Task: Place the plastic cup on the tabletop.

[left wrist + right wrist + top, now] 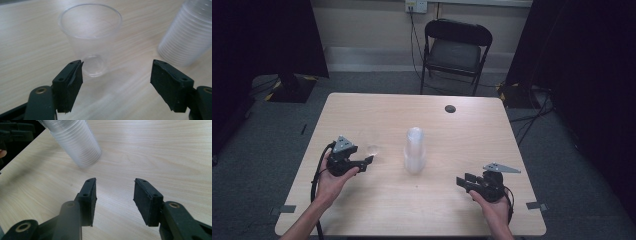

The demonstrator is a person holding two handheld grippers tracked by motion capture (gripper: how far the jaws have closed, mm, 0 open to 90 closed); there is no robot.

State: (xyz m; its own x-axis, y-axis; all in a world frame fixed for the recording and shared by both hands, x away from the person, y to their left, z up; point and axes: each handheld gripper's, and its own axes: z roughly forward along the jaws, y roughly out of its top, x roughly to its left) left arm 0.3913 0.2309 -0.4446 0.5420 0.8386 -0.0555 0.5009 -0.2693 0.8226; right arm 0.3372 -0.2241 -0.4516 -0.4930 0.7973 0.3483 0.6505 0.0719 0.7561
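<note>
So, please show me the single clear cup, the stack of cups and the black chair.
single clear cup (pixel 90 37), left gripper view, its side wall
stack of cups (pixel 414 150), high view, mid-height
black chair (pixel 454 54), high view, seat

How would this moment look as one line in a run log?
left hand-held gripper: open, at single cup | right hand-held gripper: open, empty | cup stack: mid-table

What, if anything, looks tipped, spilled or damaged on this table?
Nothing stands out. The single clear plastic cup stands upright and looks empty, the stack of clear plastic cups stands straight beside it, and the light wooden table shows no spill.
</note>
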